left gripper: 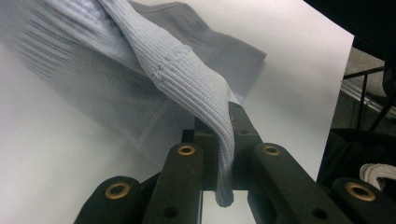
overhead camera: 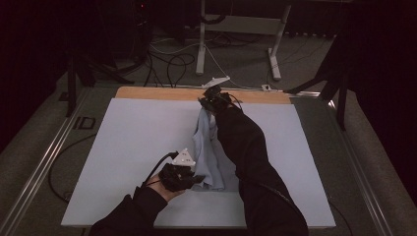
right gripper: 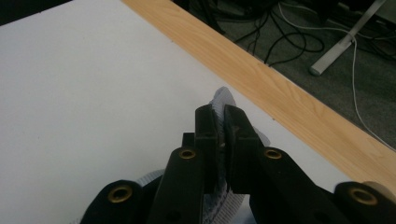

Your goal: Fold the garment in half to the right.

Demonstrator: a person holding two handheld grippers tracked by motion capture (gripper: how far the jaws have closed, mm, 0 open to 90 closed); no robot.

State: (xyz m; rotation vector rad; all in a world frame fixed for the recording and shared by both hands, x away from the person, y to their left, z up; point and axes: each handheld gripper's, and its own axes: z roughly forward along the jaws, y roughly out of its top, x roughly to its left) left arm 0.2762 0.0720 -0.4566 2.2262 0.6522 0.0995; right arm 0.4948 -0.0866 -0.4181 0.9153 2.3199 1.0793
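Note:
A pale blue knitted garment (overhead camera: 209,152) lies stretched along the middle of the white table cover (overhead camera: 128,137), from near to far. My left gripper (overhead camera: 195,181) is at its near end, shut on a ribbed fold of the garment (left gripper: 187,79) that runs down between the jaws. My right gripper (overhead camera: 206,104) is at the far end by the wooden table edge (overhead camera: 162,92), shut on the garment's far tip (right gripper: 222,99), which pokes out above the jaws. The person's right sleeve (overhead camera: 251,152) covers the garment's right side.
Beyond the table's wooden edge (right gripper: 280,98) are floor cables (overhead camera: 169,61) and a white desk frame (overhead camera: 236,29). Metal rails (overhead camera: 44,162) run along both sides of the table. White cover lies bare to the left and right of the garment.

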